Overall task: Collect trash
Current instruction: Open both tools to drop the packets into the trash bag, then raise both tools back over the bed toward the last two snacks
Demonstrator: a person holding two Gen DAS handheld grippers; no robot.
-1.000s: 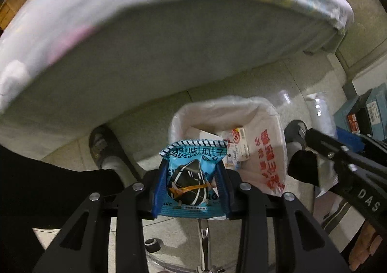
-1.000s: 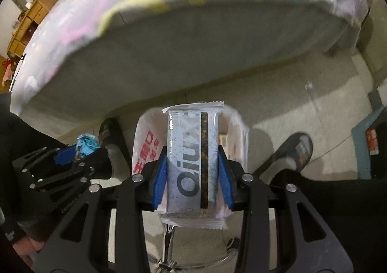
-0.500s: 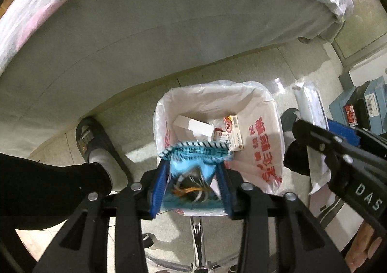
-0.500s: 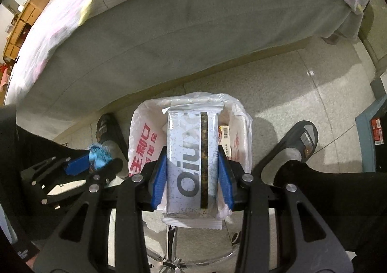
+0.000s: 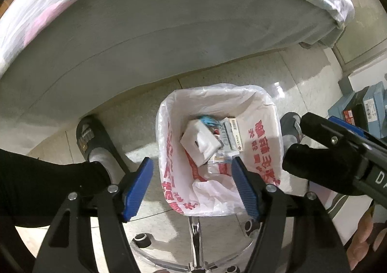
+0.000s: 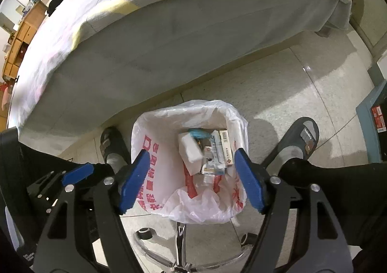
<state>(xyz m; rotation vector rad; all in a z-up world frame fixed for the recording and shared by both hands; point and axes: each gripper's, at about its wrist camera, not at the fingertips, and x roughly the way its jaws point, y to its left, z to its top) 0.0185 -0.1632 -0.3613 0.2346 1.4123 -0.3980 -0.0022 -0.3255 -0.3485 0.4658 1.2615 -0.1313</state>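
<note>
Item: white plastic-lined trash bin w/ red print (image 5: 266, 142). Left gripper (image 5: 192, 186), right gripper (image 6: 191, 180): jaws just opened, nothing between. Risk: loose liner snagging pads on withdrawal.

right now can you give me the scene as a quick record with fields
bin: white-lined trash bin on the floor beside the bed
contents: white box, blue wrapper, barcoded packets
left hand-held gripper: above the bin, jaws just opened, nothing between them
right hand-held gripper: above the bin, jaws just opened, nothing between them
person: slippered feet on either side of the bin
</note>
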